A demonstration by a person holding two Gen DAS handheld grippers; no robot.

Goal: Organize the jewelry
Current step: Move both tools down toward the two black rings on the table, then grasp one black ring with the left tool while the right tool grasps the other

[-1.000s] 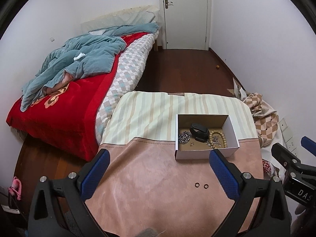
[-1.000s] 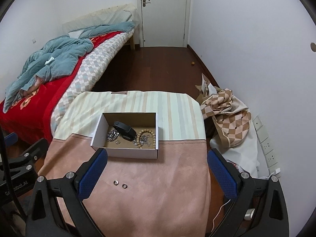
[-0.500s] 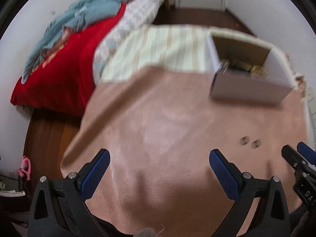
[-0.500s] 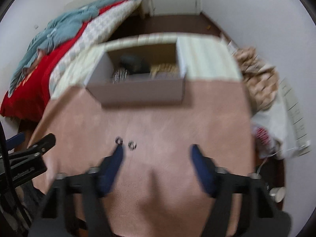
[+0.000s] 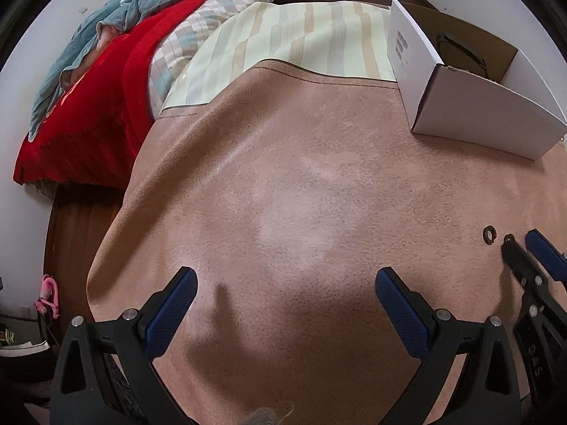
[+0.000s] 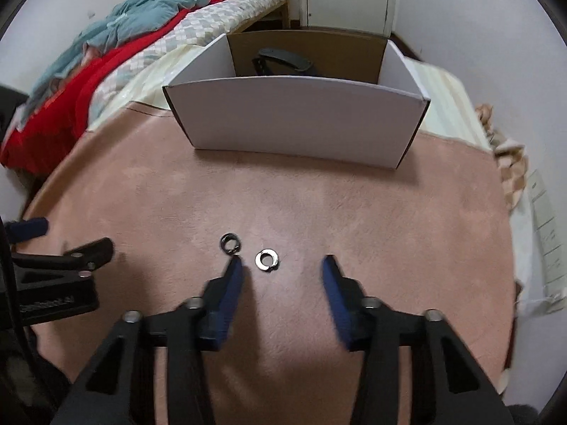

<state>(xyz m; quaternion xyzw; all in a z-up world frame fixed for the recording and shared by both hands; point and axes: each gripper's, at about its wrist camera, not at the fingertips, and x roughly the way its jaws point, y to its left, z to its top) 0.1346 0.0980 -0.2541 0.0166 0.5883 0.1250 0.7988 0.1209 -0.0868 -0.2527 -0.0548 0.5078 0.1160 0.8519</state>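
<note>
Two small metal rings lie on the pink cloth. In the right wrist view the left ring (image 6: pixel 230 241) sits just past my left fingertip, and the right ring (image 6: pixel 267 259) lies between the open fingers of my right gripper (image 6: pixel 281 265), low over the cloth. A white cardboard box (image 6: pixel 297 117) stands behind them with a black wristband (image 6: pixel 283 58) inside. My left gripper (image 5: pixel 283 279) is open and empty over bare cloth. In its view one ring (image 5: pixel 490 234) and the right gripper (image 5: pixel 531 258) show at the right edge.
The pink cloth (image 6: pixel 319 205) covers a table, with a striped cloth (image 5: pixel 301 35) beyond it. A bed with red and teal blankets (image 5: pixel 88 53) lies to the left. A checked fabric pile (image 6: pixel 510 163) sits at the right, by the wall.
Both grippers have dropped low and forward toward the cloth. The right gripper's fingers have narrowed and now straddle the right ring. The box looms much closer.
</note>
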